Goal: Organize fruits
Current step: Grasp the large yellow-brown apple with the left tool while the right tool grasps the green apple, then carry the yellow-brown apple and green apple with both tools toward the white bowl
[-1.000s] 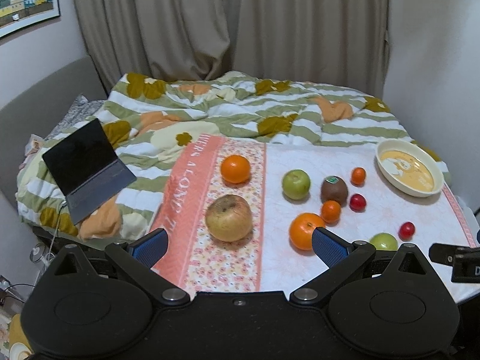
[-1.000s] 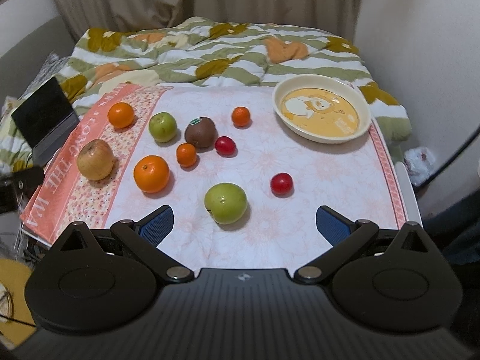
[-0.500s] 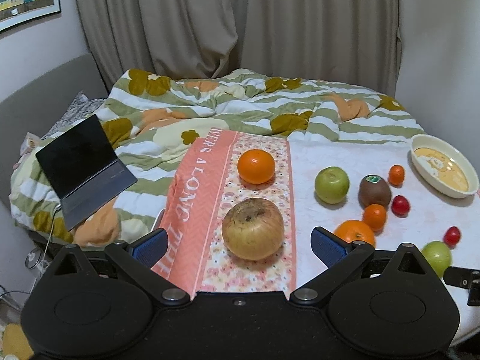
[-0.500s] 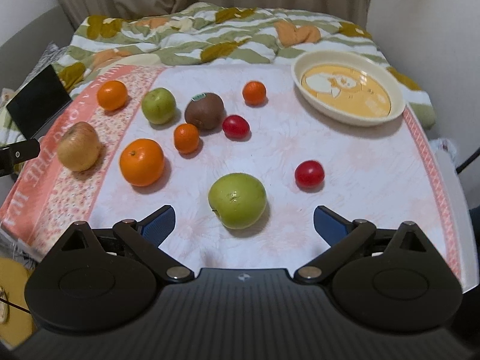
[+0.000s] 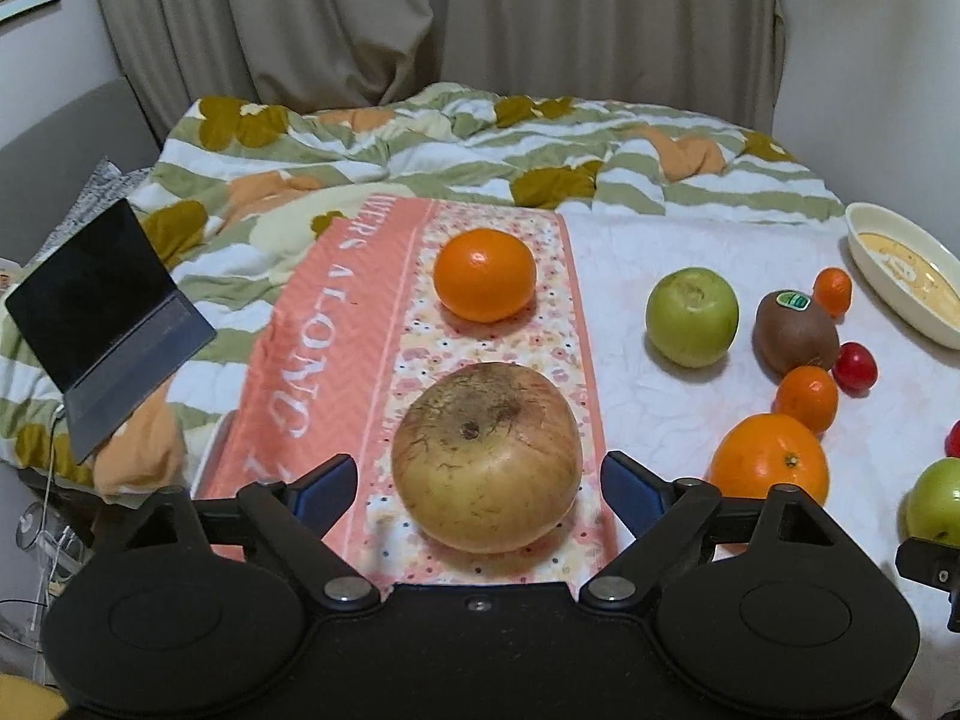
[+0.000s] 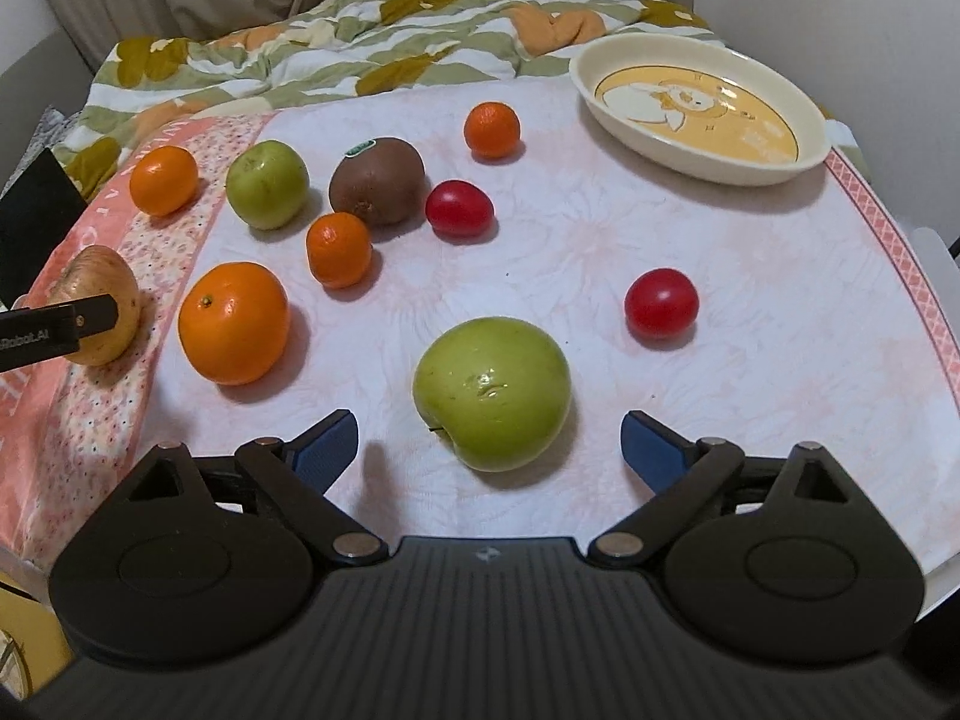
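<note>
A large russet-brown apple [image 5: 487, 457] is sitting on the flowered pink band of the tablecloth [image 5: 660, 396], and the left gripper [image 5: 480, 483] is framing it with its jaws wide apart, a blue pad on either side and neither touching the skin as far as the view is showing. The right gripper [image 6: 489, 443] is likewise standing spread, its pads flanking a green apple [image 6: 491, 391] without contact. In the right wrist view the brown apple is partly hiding behind a black finger of the left gripper at the frame's left edge. Beyond are lying two big oranges [image 6: 234, 322], a second green apple [image 6: 267, 183], a stickered kiwi [image 6: 377, 180], two small mandarins [image 6: 339, 249] and two red tomatoes [image 6: 661, 303], all apart from one another. A cream dish [image 6: 699, 153] is resting at the far right; in the left wrist view it is being cut off by the frame. An open laptop [image 5: 102, 324] is lying on the striped duvet [image 5: 468, 150] behind.
</note>
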A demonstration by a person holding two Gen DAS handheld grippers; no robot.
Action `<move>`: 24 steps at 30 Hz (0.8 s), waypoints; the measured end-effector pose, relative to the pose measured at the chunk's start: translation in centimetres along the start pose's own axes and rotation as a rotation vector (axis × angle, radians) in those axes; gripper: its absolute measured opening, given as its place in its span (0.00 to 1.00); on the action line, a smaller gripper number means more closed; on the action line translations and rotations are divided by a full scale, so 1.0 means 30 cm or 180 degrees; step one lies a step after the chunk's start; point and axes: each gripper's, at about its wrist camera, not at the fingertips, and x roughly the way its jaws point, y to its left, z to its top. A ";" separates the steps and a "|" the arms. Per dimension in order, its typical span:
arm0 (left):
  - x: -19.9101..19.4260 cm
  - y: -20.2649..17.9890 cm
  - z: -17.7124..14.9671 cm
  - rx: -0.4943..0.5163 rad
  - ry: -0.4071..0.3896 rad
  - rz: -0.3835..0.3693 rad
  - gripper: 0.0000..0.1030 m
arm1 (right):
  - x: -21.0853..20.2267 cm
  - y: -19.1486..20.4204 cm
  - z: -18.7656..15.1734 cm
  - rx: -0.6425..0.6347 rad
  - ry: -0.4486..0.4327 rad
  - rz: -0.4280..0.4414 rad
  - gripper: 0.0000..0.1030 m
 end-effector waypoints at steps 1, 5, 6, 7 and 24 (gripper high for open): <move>0.010 -0.001 0.003 0.0006 0.0014 0.0000 0.86 | 0.004 0.002 0.000 0.0008 0.0003 -0.0005 1.00; 0.041 0.002 0.013 -0.0012 0.0056 -0.0028 0.81 | 0.021 0.006 0.002 0.0035 0.0012 -0.0025 1.00; 0.046 0.003 0.014 -0.0013 0.0064 -0.0043 0.76 | 0.025 0.005 0.003 0.0040 0.0016 -0.0028 1.00; 0.051 0.003 0.016 -0.0014 0.0076 -0.0060 0.76 | 0.026 0.005 0.003 0.0044 0.0022 -0.0029 1.00; 0.046 0.004 0.005 0.0015 0.0009 -0.0095 0.75 | 0.046 0.013 0.022 0.0004 -0.0024 -0.0107 0.71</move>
